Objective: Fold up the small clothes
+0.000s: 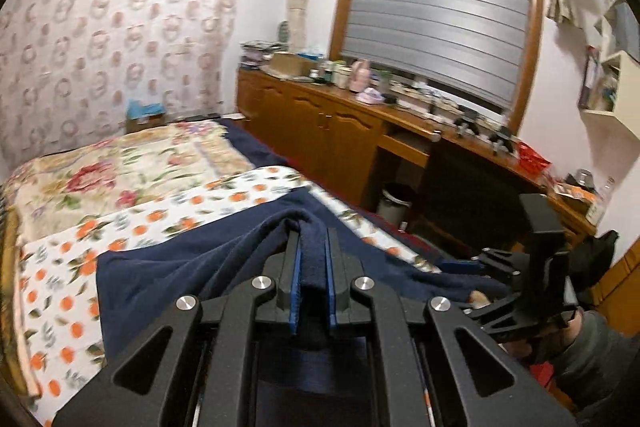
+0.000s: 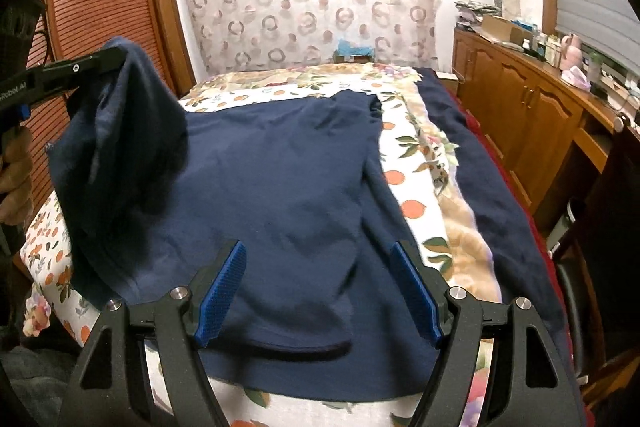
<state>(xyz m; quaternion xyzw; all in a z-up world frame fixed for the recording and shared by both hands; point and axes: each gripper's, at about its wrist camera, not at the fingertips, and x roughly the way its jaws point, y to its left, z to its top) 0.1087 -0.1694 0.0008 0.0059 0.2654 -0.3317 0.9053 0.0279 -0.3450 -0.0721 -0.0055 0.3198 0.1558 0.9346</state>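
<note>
Left wrist view: the left gripper [image 1: 313, 247] is pinching a fold of the dark navy knit garment [image 1: 224, 263] between its blue-padded fingers [image 1: 295, 267], jaws pressed together on the cloth, which is rising in a ridge toward the fingertips. The rest of the garment is draping down onto the white bedsheet printed with oranges and leaves [image 1: 72, 279]. A floral blanket [image 1: 112, 167] is lying farther up the bed, and a long wooden cabinet [image 1: 328, 123] cluttered with small items is standing under the window with grey blinds [image 1: 436, 11]. The right gripper [image 1: 520, 291] is showing at the right edge; its jaw state cannot be told here. Right wrist view: the right gripper [image 2: 318, 291] is hovering over the garment [image 2: 288, 195], fingers [image 2: 222, 291] spread wide and gripping nothing. The garment is lying mostly flat on the orange-print sheet [image 2: 412, 187]. At upper left the left gripper [image 2: 114, 57] is holding one corner lifted above the bed, cloth hanging from it.
</note>
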